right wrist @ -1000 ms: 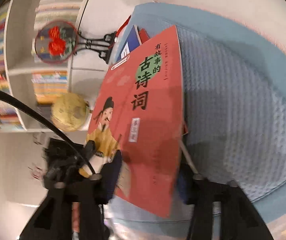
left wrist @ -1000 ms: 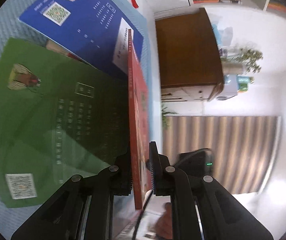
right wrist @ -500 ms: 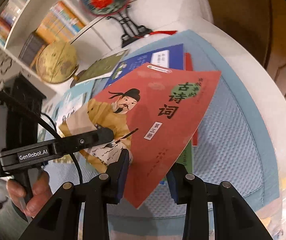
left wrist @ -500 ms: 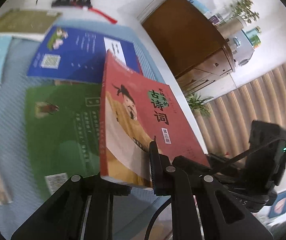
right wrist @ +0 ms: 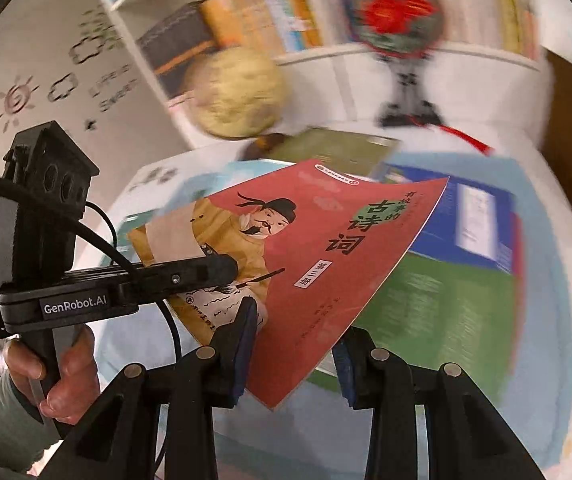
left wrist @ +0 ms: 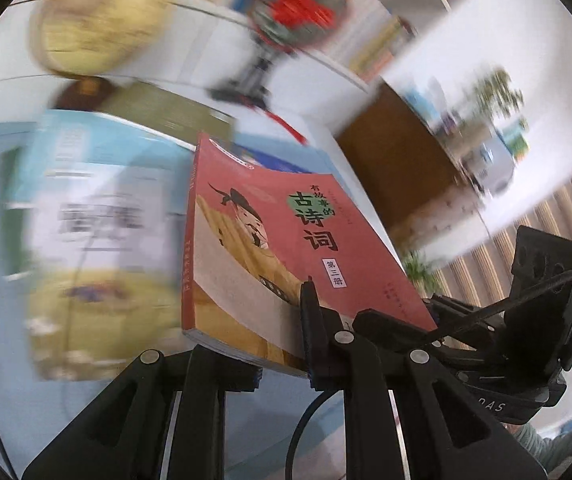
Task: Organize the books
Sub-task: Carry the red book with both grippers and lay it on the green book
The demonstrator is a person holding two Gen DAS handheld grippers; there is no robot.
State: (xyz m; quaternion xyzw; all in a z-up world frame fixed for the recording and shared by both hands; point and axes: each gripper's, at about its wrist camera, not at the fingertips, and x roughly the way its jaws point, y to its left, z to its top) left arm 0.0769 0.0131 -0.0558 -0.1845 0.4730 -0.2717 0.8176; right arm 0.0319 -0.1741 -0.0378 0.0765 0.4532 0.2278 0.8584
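The table [right wrist: 558,240] is white, and a big blue mat [right wrist: 542,360] covers most of it. Flat on the mat lie a green book [right wrist: 446,304] at the right of the right wrist view and a dark blue book [right wrist: 482,216] above it. Behind them, near the top of the frame, stand a yellow globe [right wrist: 238,92] and a round red fan on a stand [right wrist: 400,16]. All of these look smeared.

The red book [right wrist: 314,256] is up in the air above the mat, in the middle of both views. Two grippers hold it. The left gripper [left wrist: 282,340] is pinched tight on the bottom edge near the spine. The right gripper [right wrist: 296,344] has its jaws narrow, with the book's lower corner between them. A hand [right wrist: 60,364] at the lower left of the right wrist view holds the left tool.

What could go wrong? The book is thin and bendy. If the two grippers pull different ways, the cover could crease or tear. If one lets go too soon, the book could flop and slip down onto the books below.

The red book has a soft cover with a man in a yellow robe and black hat, big black writing, and a small white label. Its far corner bends a little.
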